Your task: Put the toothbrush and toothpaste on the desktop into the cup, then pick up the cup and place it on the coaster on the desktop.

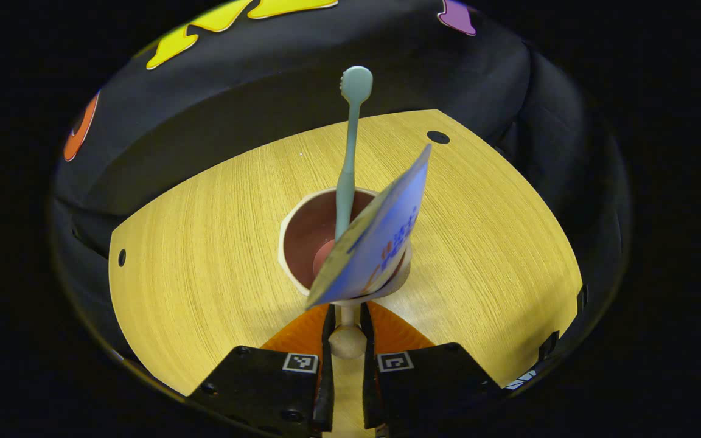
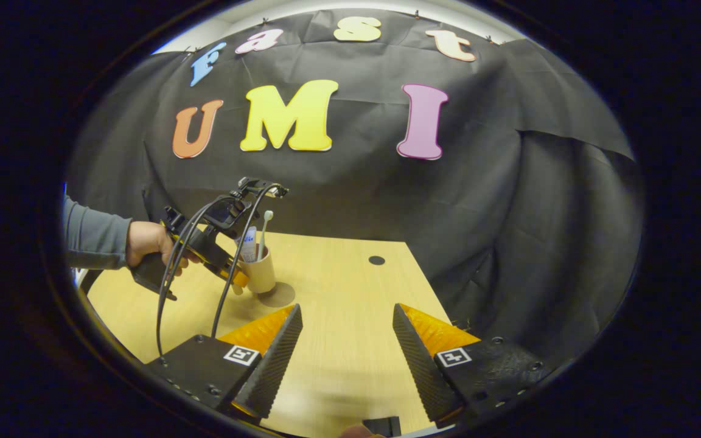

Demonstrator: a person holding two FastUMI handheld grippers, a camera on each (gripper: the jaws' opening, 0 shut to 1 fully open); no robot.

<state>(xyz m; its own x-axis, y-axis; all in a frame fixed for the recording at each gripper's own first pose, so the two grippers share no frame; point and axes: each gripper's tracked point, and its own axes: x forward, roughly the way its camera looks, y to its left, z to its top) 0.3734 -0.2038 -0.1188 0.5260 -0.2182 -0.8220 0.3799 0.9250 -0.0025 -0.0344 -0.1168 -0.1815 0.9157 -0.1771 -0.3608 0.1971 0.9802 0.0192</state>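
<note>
Left claw (image 1: 347, 340): fingers nearly together, clamped on the cup's handle (image 1: 347, 339), a pale rounded knob w/ thin stem between the two fingers. Cup (image 1: 311, 234): cream outside, reddish-brown inside, round rim, smooth. In the right gripper view the cup (image 2: 261, 272) stands just left of the coaster (image 2: 277, 295), a flat brown disc on the worktop (image 2: 338, 286); cannot tell whether cup base touches worktop or hangs just above it.

Toothbrush (image 1: 350, 146): pale green, slim, upright in cup, head at top, far side of cup. Toothpaste (image 1: 378, 234): flat blue tube, tilted right, lower end inside cup, hides cup's near-right rim.

Right claw (image 2: 347, 347): fingers wide apart, holding nothing, ribbed inner pads, over near part of worktop, well apart from cup.

Hand (image 2: 149, 243) w/ grey sleeve grips left claw's body at left; cables loop down from it. Worktop: light wood grain, small dark round hole (image 2: 376, 260) at far right.
</note>
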